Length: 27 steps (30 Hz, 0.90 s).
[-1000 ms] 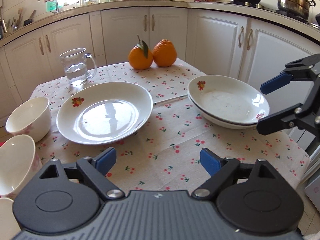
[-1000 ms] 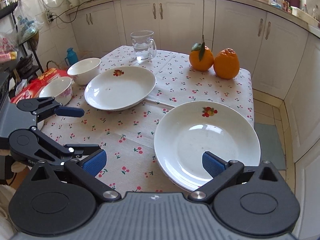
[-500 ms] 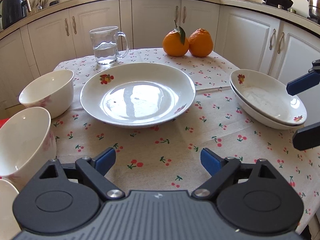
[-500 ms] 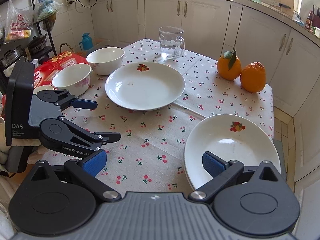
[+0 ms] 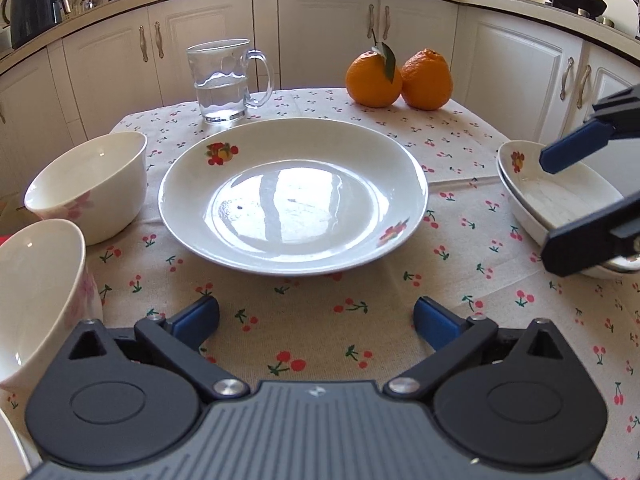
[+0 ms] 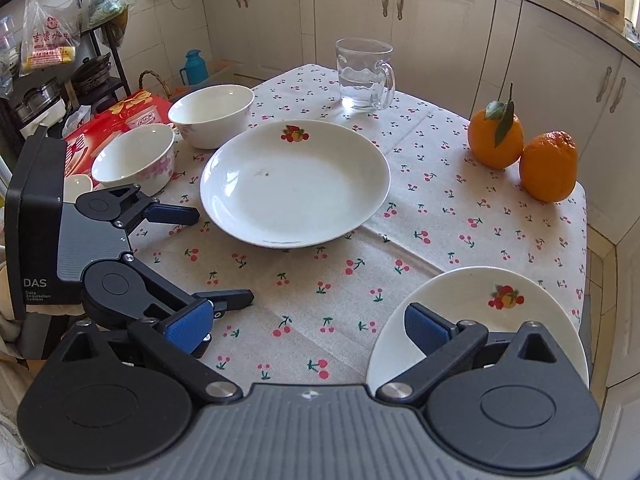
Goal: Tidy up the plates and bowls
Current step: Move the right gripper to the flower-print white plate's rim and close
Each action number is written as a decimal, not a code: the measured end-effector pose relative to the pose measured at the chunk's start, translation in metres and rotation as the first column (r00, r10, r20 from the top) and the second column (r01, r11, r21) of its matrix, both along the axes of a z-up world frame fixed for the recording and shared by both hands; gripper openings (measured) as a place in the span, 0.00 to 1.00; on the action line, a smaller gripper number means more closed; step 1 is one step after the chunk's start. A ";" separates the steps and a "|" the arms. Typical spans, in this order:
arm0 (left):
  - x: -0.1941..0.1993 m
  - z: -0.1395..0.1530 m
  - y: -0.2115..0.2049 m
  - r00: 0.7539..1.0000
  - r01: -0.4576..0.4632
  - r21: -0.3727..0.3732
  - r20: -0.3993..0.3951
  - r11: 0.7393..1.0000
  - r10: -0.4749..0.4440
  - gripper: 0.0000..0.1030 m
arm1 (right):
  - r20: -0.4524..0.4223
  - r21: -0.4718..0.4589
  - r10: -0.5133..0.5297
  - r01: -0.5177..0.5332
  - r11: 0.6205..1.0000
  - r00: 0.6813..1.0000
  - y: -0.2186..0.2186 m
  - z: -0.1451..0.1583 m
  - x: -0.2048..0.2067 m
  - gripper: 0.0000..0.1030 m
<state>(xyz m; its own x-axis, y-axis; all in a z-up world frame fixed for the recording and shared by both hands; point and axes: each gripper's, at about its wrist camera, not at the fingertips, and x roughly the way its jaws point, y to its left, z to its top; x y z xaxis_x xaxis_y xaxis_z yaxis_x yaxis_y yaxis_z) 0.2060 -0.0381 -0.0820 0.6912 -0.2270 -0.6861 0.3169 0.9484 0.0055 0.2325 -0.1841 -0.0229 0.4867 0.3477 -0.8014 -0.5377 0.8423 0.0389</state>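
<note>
I've got the tabletop [image 5: 320,320] under its cherry-print cloth filling both views. Straight ahead of my left tool [image 5: 316,316] sits the big single plate [image 5: 292,196], flat on the cloth, with a bare strip of cloth between its near rim and my fingertips. The left tool's jaws have just been opening and now stand wide apart, nothing between them, only cloth below. Off to that tool's right, the stacked plates [image 5: 560,200], one nested in another at the tabletop's edge. My right tool [image 6: 308,328] hangs over that stack [image 6: 480,312]: its right finger crosses in front of the top plate's near rim, its left finger is over bare cloth, jaws well apart. Whether that finger actually touches the plate I can't tell from this angle. Left of the left tool, two white bowls: the farther bowl [image 5: 92,184] just beside the big plate's rim, the nearer bowl [image 5: 40,296] close at my left finger, both upright. Beyond the big plate, a glass mug [image 5: 224,80] partly filled with water, and to its right two oranges [image 5: 400,80] touching each other. Left tool also shows in the right view [image 6: 216,256], low over the cloth.
</note>
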 end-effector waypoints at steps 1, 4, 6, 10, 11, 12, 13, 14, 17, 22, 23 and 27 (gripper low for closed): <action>0.001 0.000 0.000 1.000 -0.002 0.000 -0.001 1.000 0.002 1.00 | 0.000 0.001 0.006 -0.006 1.000 1.000 0.001 0.000 0.007 1.00; 0.003 0.000 0.000 1.000 -0.010 0.001 -0.001 1.000 0.010 1.00 | 0.003 -0.008 0.022 -0.022 1.000 1.000 0.003 0.001 0.027 1.00; 0.004 0.000 0.001 1.000 -0.013 -0.002 0.003 1.000 0.013 1.00 | -0.001 -0.005 0.036 -0.036 0.999 0.999 0.005 0.002 0.041 1.00; 0.007 0.000 0.002 1.000 -0.022 -0.001 0.013 1.000 0.022 1.00 | -0.016 -0.005 0.079 -0.080 0.997 0.997 0.010 0.000 0.070 1.00; 0.007 0.000 0.002 1.000 -0.022 0.001 0.020 1.000 0.022 1.00 | -0.023 -0.009 0.096 -0.096 0.995 0.995 0.012 0.000 0.077 1.00; 0.008 0.001 0.002 0.999 -0.022 0.003 0.026 1.000 0.022 0.99 | -0.026 -0.014 0.112 -0.113 0.994 0.993 0.015 -0.001 0.084 1.00; 0.009 0.001 0.002 0.999 -0.026 0.003 0.031 1.000 0.026 0.99 | -0.029 -0.020 0.130 -0.131 0.991 0.991 0.019 -0.002 0.090 1.00; 0.010 0.002 0.003 0.999 -0.033 0.001 0.034 0.999 0.033 0.99 | -0.036 -0.025 0.149 -0.150 0.988 0.988 0.022 -0.003 0.097 1.00; 0.014 0.002 0.006 0.999 -0.037 -0.018 0.031 0.999 0.037 0.99 | -0.051 -0.037 0.200 -0.202 0.979 0.978 0.032 -0.007 0.119 1.00; 0.014 0.002 0.006 0.998 -0.036 -0.023 0.044 0.999 0.037 0.96 | -0.082 -0.019 0.249 -0.251 0.968 0.965 0.045 -0.015 0.155 1.00; 0.013 0.002 0.006 0.998 -0.036 -0.025 0.046 0.999 0.037 0.96 | -0.087 -0.016 0.257 -0.259 0.966 0.963 0.047 -0.017 0.161 0.99; 0.013 0.003 0.005 0.998 -0.039 -0.016 0.056 0.999 0.040 0.83 | -0.117 -0.014 0.280 -0.283 0.959 0.953 0.055 -0.026 0.185 0.93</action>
<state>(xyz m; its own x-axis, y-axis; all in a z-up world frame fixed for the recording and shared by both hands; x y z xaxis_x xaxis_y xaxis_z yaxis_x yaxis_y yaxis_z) 0.2188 -0.0329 -0.0795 0.7372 -0.2086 -0.6427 0.2784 0.9604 0.0077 0.4180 -0.1293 -0.0490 0.2784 0.4325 -0.8576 -0.7466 0.6591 0.0900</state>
